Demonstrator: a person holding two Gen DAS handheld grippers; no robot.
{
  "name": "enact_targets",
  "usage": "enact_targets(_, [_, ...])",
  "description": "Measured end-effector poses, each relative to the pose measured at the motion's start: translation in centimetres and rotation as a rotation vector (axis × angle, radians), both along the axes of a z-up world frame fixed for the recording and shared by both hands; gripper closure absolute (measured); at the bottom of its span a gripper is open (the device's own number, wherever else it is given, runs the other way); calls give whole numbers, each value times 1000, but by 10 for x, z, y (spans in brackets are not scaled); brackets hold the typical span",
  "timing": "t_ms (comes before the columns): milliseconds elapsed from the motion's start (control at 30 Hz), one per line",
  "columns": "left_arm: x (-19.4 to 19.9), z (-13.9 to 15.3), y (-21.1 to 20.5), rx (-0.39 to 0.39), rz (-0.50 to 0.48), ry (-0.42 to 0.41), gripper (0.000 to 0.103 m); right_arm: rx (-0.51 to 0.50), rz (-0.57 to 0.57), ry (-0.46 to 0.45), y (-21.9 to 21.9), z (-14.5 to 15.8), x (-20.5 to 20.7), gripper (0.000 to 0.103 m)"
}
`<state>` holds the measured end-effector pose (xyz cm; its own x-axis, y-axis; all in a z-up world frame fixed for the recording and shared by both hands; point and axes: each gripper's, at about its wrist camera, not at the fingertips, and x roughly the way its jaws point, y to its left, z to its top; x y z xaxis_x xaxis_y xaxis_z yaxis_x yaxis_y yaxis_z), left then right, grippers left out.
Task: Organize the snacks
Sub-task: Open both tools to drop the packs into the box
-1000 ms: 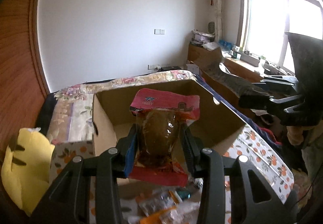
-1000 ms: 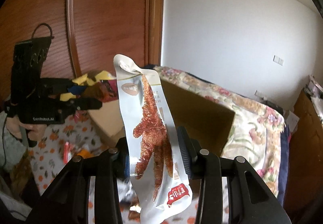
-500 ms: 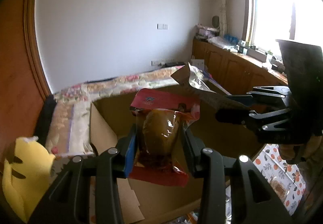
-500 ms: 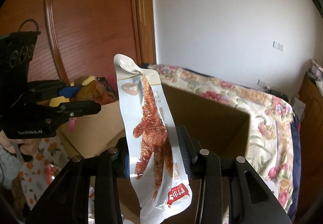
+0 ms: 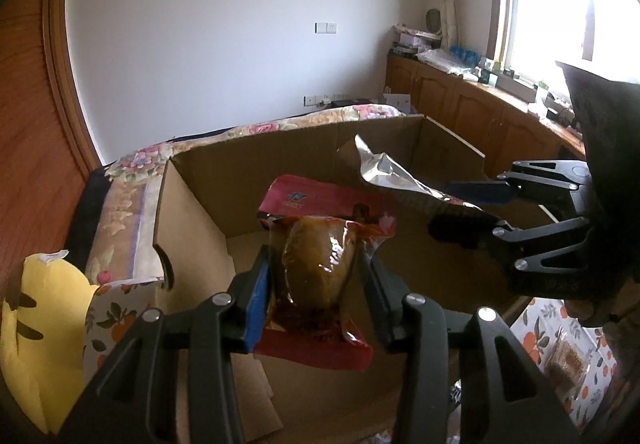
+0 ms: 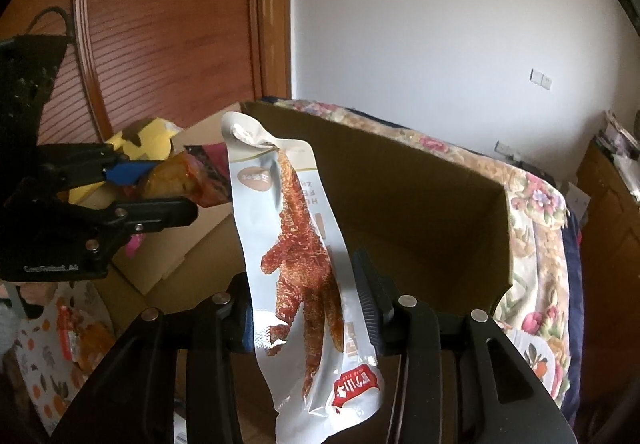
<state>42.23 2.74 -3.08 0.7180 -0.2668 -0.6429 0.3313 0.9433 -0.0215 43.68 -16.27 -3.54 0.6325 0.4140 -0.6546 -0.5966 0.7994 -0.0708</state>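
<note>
The left gripper (image 5: 316,284) is pinching a red pouch (image 5: 316,276) with a brown, rounded snack showing through its clear window, and it is holding that pouch upright above the near side of the open cardboard box (image 5: 192,204). The right gripper (image 6: 300,308) is clamping a long white packet (image 6: 300,264) printed with a reddish chicken foot (its tip is leaning a little toward the left gripper), and this packet too is hanging over the inside of the box. Beside the box, loose snack packs (image 6: 76,336) are lying on a cloth with an orange fruit print. Just past the box's left corner a yellow plush toy (image 5: 36,344) is sitting, and beyond the box a floral bedspread (image 5: 132,168) is running toward the white wall.
</note>
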Motion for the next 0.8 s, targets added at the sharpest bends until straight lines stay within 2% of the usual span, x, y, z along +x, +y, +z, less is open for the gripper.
enact_targets(200, [-12, 2, -1, 18, -2, 2, 52, -1, -32, 24, -5, -1, 4, 56])
enact_targets(433, [-21, 14, 5, 16, 30, 16, 46, 18, -57, 43, -9, 1, -3, 55])
enact_targets(633, [-44, 24, 8, -1, 12, 28, 43, 46, -64, 29, -19, 14, -28, 54])
enact_targets(800, [-68, 36, 6, 54, 24, -16, 43, 64, -64, 3, -25, 25, -57, 54])
